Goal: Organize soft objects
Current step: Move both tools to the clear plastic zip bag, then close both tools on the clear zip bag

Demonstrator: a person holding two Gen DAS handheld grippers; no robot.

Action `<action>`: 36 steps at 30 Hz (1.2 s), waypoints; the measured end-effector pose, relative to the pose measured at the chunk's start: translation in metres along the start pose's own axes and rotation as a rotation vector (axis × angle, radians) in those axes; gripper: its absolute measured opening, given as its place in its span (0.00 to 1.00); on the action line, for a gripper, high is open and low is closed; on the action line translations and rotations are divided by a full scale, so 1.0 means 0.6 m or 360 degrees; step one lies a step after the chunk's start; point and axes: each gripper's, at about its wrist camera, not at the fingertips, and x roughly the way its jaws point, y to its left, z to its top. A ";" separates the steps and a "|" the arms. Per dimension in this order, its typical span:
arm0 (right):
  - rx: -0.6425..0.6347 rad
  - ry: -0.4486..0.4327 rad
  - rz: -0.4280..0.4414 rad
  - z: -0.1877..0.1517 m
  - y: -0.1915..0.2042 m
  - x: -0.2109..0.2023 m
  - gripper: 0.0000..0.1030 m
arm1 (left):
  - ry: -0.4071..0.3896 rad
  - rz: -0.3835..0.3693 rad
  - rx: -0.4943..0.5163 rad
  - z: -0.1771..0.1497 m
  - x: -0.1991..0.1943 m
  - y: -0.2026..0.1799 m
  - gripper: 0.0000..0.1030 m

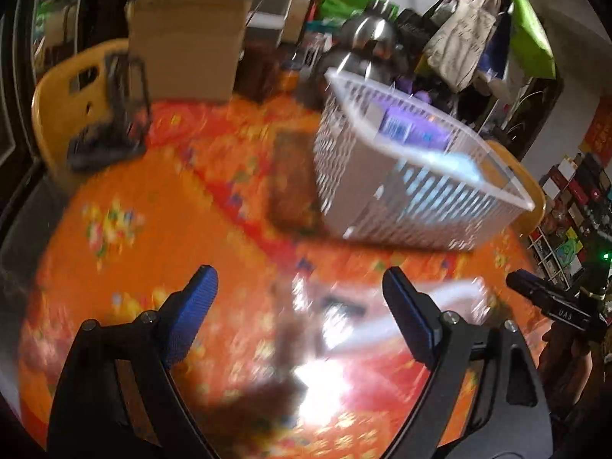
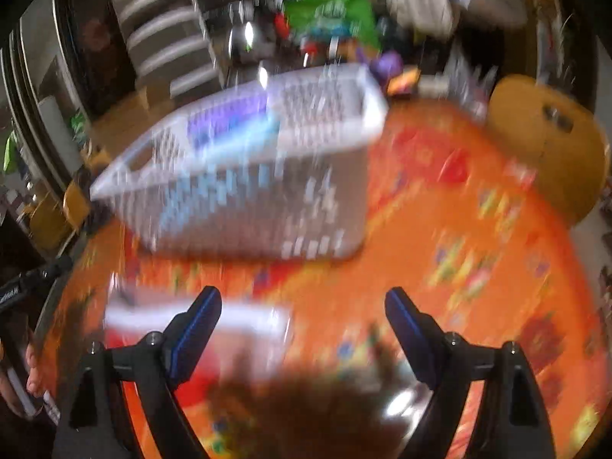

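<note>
Cluttered shelves, hanging bags and stacked boxes ring a round surface (image 1: 126, 229) covered in an orange-and-red flowered cloth, with yellow chairs (image 1: 57, 114) pushed up to its edge. Both views are badly smeared. On the far half of the surface stands a white slatted laundry basket (image 1: 382, 191) — through its wall and over its rim show pale blue and purple soft things (image 1: 417, 130), too blurred to name. Nearer, a pale flat package (image 1: 344, 321) with some white and red on it lies on the cloth; in the left wrist view it sits between and just beyond the fingers, in the right wrist view off to the left. The left gripper (image 1: 300, 287) hangs above the cloth with its jaws spread wide and nothing in them. The right gripper (image 2: 303, 308) is the same — jaws wide apart, empty.
</note>
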 end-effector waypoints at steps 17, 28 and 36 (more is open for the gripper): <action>-0.0401 0.0125 -0.0089 -0.039 0.094 0.078 0.53 | 0.0196 0.0060 0.0298 -0.071 0.100 -0.061 0.61; -0.0400 0.0102 -0.0024 -0.047 0.086 0.060 0.20 | 0.0148 -0.0121 0.0309 -0.078 0.085 -0.085 0.16; -0.0461 -0.0046 -0.0011 -0.058 0.105 0.024 0.13 | 0.0049 -0.0187 0.0280 -0.078 0.055 -0.072 0.16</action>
